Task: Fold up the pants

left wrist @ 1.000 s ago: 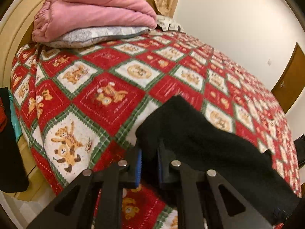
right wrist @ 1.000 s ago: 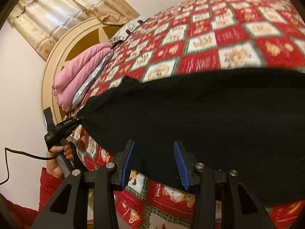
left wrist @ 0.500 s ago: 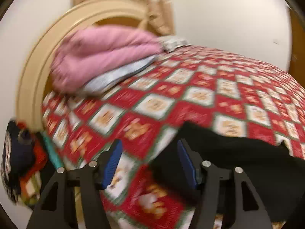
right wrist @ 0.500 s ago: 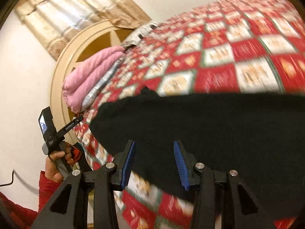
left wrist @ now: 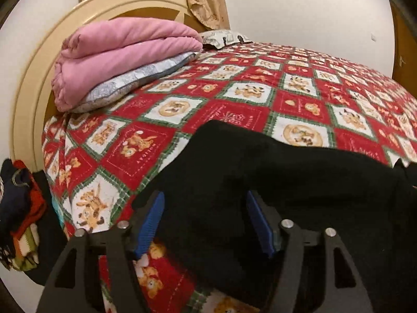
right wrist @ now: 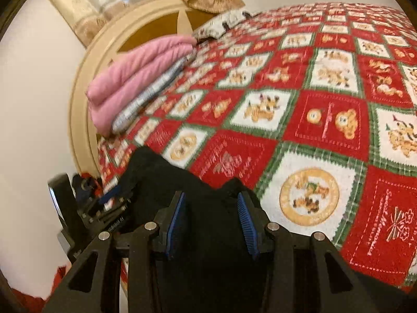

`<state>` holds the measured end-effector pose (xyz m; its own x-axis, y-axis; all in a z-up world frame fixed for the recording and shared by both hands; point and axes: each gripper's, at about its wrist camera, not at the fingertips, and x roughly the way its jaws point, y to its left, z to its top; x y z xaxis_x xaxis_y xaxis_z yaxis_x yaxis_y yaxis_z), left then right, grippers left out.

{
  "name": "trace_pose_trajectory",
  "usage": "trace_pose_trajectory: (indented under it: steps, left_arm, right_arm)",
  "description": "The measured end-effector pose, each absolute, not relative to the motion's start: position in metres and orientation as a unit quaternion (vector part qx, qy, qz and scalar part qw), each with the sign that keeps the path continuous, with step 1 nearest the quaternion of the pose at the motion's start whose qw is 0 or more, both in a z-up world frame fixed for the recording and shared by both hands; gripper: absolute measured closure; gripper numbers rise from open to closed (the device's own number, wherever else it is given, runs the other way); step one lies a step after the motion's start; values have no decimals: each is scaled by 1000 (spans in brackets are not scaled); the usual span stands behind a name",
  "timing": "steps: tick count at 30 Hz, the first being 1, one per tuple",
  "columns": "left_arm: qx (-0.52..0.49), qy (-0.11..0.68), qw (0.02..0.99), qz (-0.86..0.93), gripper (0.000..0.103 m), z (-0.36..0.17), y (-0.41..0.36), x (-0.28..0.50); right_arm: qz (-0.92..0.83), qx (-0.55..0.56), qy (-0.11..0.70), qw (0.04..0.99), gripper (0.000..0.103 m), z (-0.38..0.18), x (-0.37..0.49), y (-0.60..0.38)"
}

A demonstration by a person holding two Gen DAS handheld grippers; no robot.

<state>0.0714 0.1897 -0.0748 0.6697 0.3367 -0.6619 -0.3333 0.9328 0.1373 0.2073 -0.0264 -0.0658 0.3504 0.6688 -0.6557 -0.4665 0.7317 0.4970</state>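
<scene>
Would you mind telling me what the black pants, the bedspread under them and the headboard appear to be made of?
Black pants: probably a soft matte knit or fleece; they absorb light and drape limply, no sheen.
Bedspread: looks like a printed woven or terry-like cotton, matte, with red, white and green squares.
Headboard: hard, smooth, cream-painted curved frame with a brown inset panel, possibly wood; the paint hides the base material.

The right gripper (right wrist: 212, 217) hangs low over the black pants (right wrist: 161, 182), its blue-padded fingers (right wrist: 175, 216) spread apart with dark cloth showing between them. The pants lie on the near edge of the red checked bedspread (right wrist: 325, 120), and the left gripper (right wrist: 109, 198) sits at their far left end. A folded pink blanket (right wrist: 135, 78) rests on a pillow (right wrist: 153, 88) against the cream headboard (right wrist: 86, 83), curtains (right wrist: 109, 2) above.
</scene>
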Motion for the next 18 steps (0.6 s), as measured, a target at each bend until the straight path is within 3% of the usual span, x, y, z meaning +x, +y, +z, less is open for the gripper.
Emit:
trace_pose_trajectory:
  steps: [2,4,8,18]
  left_arm:
    - [-7,361,913,190,22,-77,194,72]
    - [-30,358,913,193,20,-78,200,73]
    - [-21,353,913,201,20,-80,195,72]
    - [-25,353,913,202,20,-81,196,72]
  right_arm:
    - [366,114,462,800,59,-66,199,-30]
    - [367,94,468,798,59,-64,192,-33]
    - [348,54,427,833,59,-45,197,-43]
    - [417,95,498,754,59,-77,205,-34]
